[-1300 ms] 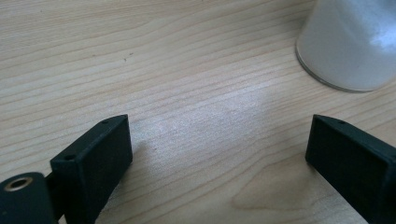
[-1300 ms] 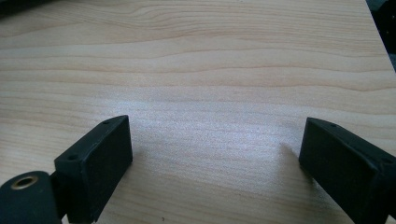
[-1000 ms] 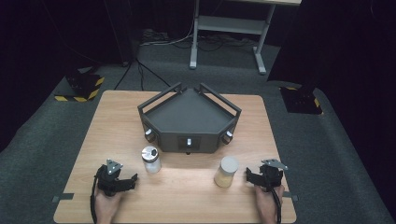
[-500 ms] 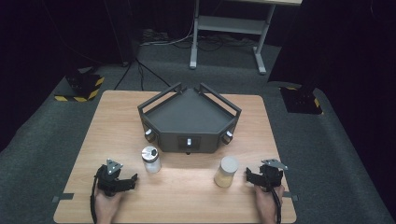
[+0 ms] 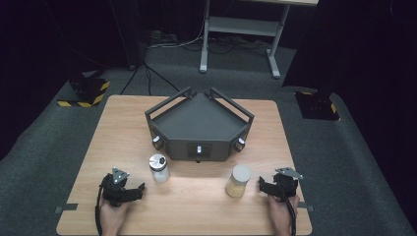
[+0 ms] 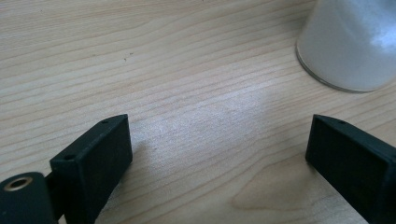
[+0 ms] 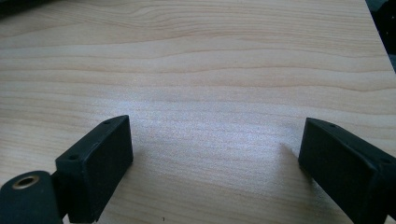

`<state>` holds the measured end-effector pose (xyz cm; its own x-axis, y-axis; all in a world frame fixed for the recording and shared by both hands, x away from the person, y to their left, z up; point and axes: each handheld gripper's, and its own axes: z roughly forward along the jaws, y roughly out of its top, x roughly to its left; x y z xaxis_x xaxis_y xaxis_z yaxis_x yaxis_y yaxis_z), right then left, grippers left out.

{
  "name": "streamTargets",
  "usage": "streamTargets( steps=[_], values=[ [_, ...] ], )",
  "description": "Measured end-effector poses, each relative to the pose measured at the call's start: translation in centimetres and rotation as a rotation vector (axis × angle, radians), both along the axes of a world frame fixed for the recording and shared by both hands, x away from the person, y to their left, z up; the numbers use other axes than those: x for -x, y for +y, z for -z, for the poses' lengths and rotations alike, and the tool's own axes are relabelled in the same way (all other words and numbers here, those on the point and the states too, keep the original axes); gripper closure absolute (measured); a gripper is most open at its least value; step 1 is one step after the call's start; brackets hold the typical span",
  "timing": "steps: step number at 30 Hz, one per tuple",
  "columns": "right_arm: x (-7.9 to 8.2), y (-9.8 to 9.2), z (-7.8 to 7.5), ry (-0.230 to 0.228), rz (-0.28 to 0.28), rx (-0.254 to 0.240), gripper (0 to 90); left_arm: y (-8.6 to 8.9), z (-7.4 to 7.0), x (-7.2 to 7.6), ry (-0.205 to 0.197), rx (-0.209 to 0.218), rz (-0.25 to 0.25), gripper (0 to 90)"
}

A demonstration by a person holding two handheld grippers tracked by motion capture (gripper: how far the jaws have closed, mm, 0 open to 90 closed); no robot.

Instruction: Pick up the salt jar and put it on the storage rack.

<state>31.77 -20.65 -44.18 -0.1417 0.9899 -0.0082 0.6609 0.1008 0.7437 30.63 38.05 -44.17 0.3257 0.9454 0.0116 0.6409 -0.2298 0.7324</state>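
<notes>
While both hands rest near the front edge of the desk [image 5: 123,128], we judge the work as barely begun, since nothing is held; the left gripper [image 5: 140,189] lies low on the wood with its jaws standing wide and bare board between them, as the left gripper view confirms; just beyond it and a little to its right stands a clear jar [image 5: 159,167] with a metal lid, upright and untouched, its frosted base at the upper right corner of the left gripper view [image 6: 348,44]; the right gripper [image 5: 262,184] is likewise wide open on nothing, and the right gripper view gives plain wood between its jaws; just to its left stands a second jar [image 5: 238,180], filled with something pale yellow, upright and apart from the jaws; behind both jars sits a dark angular tray [image 5: 167,105] with raised rails, its floor bare; we take it that each jar is yet to be grasped and lifted, perhaps toward that tray, though where they are meant to go we cannot tell.
</notes>
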Motion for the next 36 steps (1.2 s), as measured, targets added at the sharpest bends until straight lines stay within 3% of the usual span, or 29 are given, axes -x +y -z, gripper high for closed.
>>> streamTargets(
  steps=[26, 33, 36],
  values=[
    [0.0, 0.01, 0.0, 0.0, 0.001, -0.001, 9.6, -0.13, -0.18, -0.66, 0.022, -0.005, 0.019, 0.4],
    [0.01, 0.04, 0.0, 0.0, 0.003, -0.002, 9.6, -0.08, -0.49, -0.35, 0.024, -0.019, 0.057, 0.3],
    [0.01, 0.03, 0.0, 0.0, 0.003, -0.002, 9.7, -0.3, -0.95, -0.06, 0.004, -0.024, 0.086, 0.3]
  ],
)
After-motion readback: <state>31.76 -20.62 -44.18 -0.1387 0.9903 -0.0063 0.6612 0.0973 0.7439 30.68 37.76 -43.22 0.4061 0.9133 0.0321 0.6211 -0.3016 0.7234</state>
